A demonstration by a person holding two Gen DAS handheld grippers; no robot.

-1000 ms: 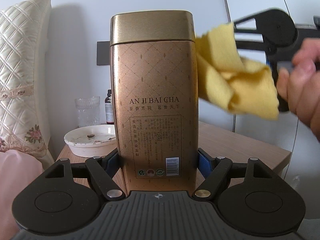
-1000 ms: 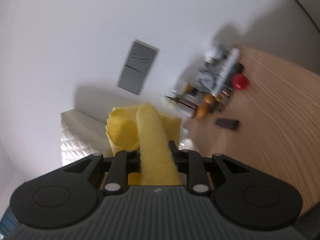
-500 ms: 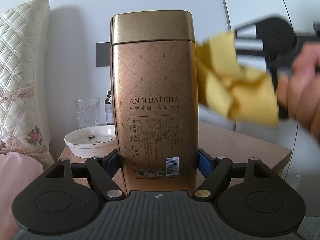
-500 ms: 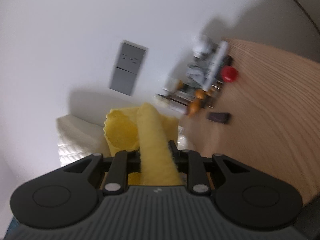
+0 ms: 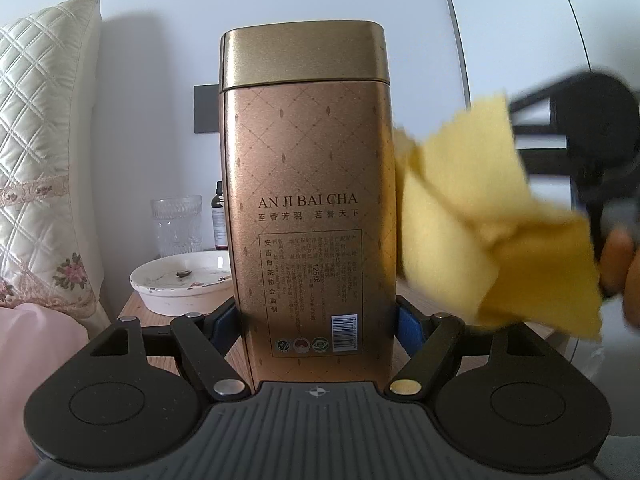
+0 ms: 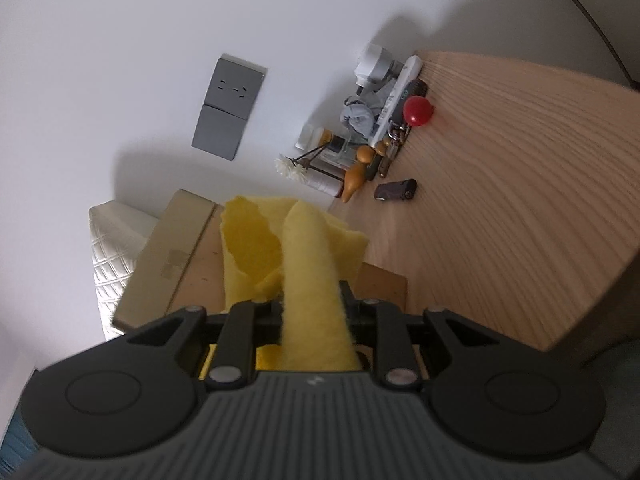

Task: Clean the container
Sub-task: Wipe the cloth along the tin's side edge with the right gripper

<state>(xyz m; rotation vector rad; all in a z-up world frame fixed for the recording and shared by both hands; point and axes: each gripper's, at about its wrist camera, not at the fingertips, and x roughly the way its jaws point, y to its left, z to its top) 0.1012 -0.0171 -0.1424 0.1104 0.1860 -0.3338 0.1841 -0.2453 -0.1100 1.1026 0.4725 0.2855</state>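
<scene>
We hold the left gripper (image 5: 316,332) clamped on a gold tea tin (image 5: 306,216). The tin stands upright between its two fingers, gripped near the base, with the blue pads (image 5: 408,330) pressed against its left and right walls. The printed face with the lettering "AN JI BAI CHA" points back toward the camera of this gripper, and the lid (image 5: 302,56) is seated on top.

We hold the right gripper (image 6: 310,300) closed on a yellow cloth (image 6: 308,280) — one fold runs straight out between its fingers and the rest bunches ahead of them. In the left wrist view the yellow cloth (image 5: 492,236) sits just right of the tin, its near edge at the tin's right wall around mid-height. Motion blur prevents us from confirming contact. In the right wrist view the tin (image 6: 164,264) lies ahead of the fingers and to their left, beside the bunched cloth.

Behind the left gripper's fingers, beyond the tin, a wooden bedside table (image 5: 134,306) carries a white dish (image 5: 180,284), a clear glass (image 5: 176,224) and a dark bottle (image 5: 219,216) — all to the left of the tin. A quilted cushion (image 5: 36,140) stands further left.
</scene>
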